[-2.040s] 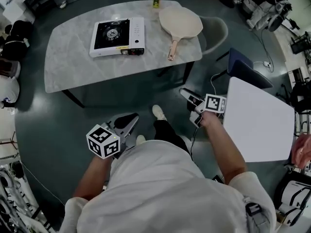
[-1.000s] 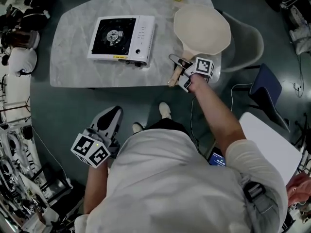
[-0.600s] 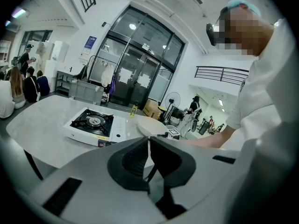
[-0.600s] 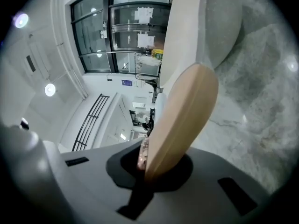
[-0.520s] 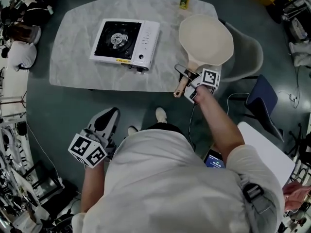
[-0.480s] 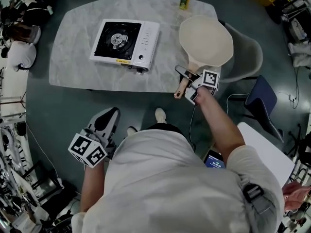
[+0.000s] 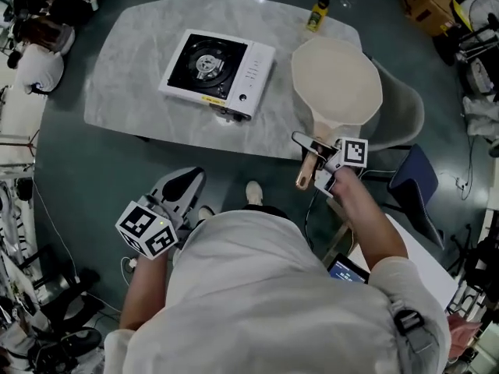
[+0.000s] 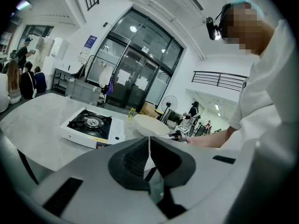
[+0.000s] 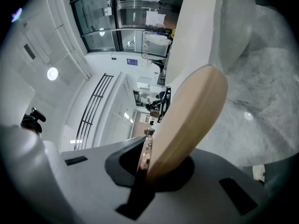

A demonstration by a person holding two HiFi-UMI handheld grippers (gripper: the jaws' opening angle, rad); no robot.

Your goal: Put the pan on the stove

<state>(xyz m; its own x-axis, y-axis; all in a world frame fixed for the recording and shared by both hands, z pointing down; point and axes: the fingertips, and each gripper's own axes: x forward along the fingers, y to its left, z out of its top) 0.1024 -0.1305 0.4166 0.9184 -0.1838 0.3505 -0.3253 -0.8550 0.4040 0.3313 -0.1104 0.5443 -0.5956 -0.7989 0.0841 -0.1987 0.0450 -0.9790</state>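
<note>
A cream pan (image 7: pixel 337 80) lies at the right end of the marble table (image 7: pixel 140 76), its wooden handle (image 7: pixel 309 166) sticking out over the near edge. My right gripper (image 7: pixel 316 153) grips that handle; in the right gripper view the handle (image 9: pixel 187 120) sits between the jaws, which are opening slightly while still pressing on it. The white portable stove (image 7: pixel 218 72) with a black burner stands left of the pan, apart from it. My left gripper (image 7: pixel 183 195) hangs low beside my body, well short of the table, shut with nothing between its jaws (image 8: pixel 149 155).
A small yellow bottle (image 7: pixel 316 12) stands at the table's far edge behind the pan. A grey chair (image 7: pixel 405 115) is tucked at the table's right end, and a blue chair (image 7: pixel 413 181) stands nearer on the right. Clutter lines the room's left side.
My right gripper has moved from near my body to the pan handle and stays there. The left gripper has barely moved. The head view has shifted.
</note>
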